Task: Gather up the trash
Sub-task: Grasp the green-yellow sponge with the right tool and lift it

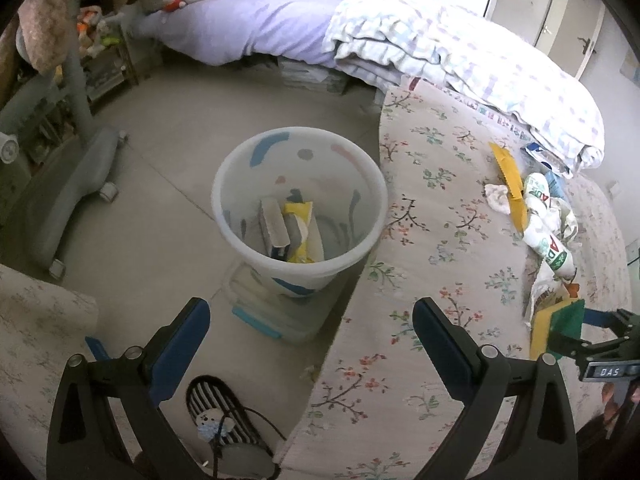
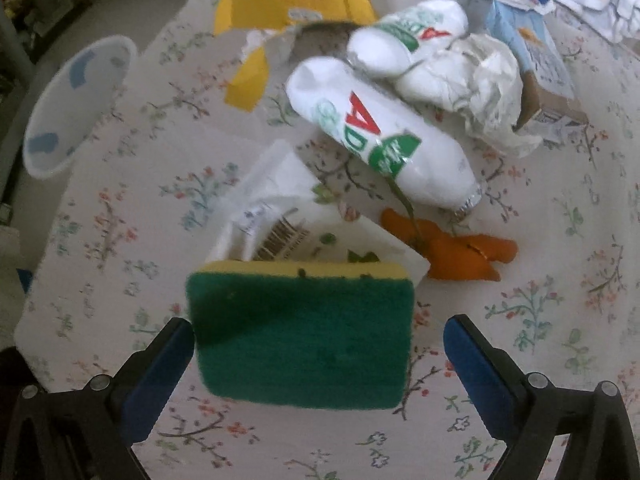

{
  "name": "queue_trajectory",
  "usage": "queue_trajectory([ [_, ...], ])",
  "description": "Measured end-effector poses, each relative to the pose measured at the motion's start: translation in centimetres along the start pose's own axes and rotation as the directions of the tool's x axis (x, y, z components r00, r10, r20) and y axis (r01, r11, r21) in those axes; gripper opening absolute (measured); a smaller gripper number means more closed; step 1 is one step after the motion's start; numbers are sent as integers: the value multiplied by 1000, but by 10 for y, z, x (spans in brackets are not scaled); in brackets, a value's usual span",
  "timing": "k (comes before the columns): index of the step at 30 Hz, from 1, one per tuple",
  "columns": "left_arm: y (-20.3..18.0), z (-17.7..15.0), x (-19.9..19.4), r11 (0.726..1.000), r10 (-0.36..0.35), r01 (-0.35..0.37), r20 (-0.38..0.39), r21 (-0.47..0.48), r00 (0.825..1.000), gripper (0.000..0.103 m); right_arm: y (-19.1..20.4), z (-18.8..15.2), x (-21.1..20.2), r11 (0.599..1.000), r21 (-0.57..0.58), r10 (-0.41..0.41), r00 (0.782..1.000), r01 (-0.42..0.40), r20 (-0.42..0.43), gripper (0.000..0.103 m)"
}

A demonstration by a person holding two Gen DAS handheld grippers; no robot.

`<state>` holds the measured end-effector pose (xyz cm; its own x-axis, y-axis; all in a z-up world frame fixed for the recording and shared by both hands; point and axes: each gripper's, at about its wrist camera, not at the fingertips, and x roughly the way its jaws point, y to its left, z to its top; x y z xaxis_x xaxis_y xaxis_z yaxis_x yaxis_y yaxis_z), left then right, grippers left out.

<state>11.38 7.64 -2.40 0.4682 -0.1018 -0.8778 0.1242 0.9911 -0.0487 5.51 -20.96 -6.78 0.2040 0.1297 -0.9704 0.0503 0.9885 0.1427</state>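
Observation:
A white trash bin [image 1: 320, 168] stands on the floor beside the floral-covered bed [image 1: 440, 240], with a sponge and yellow wrappers inside. My left gripper [image 1: 311, 312] is open and empty, hovering near the bin and the bed's edge. On the bed lies a green-and-yellow sponge [image 2: 300, 340] between the jaws of my right gripper [image 2: 318, 324]. Those jaws stand wide; the right pad is clear of the sponge. Beyond it lie a white packet [image 2: 280, 208], two white bottles [image 2: 380, 132], crumpled paper [image 2: 476, 76], orange peel [image 2: 452, 256] and yellow cardboard [image 2: 280, 4].
A folded checked quilt [image 1: 460, 52] lies on the bed behind the trash. The bin sits on a clear lidded box [image 1: 272, 312]. A grey chair base [image 1: 76, 192] stands on the floor to the left, and a striped slipper [image 1: 220, 412] lies near my left fingers.

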Motion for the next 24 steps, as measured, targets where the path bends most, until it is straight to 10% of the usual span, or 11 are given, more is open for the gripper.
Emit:
queue_trajectory([
  [6, -25, 2, 2, 999, -30, 30, -7, 23, 1000, 102, -10, -5, -7, 998, 12, 64, 998, -64, 14, 59],
  [10, -53, 5, 6, 996, -48, 49, -19, 68, 999, 102, -30, -5, -24, 993, 51, 105, 993, -108, 49, 50],
  [13, -71, 6, 11, 993, -58, 62, -35, 98, 998, 102, -46, -7, -28, 991, 78, 102, 992, -108, 73, 66],
  [15, -79, 6, 14, 992, -61, 66, -45, 111, 997, 102, -52, -9, -24, 986, 102, 129, 990, -135, 64, 103],
  [24, -67, 3, 19, 995, -35, 40, -58, 87, 998, 102, -16, -8, -14, 984, 58, 169, 985, -170, 13, 103],
])
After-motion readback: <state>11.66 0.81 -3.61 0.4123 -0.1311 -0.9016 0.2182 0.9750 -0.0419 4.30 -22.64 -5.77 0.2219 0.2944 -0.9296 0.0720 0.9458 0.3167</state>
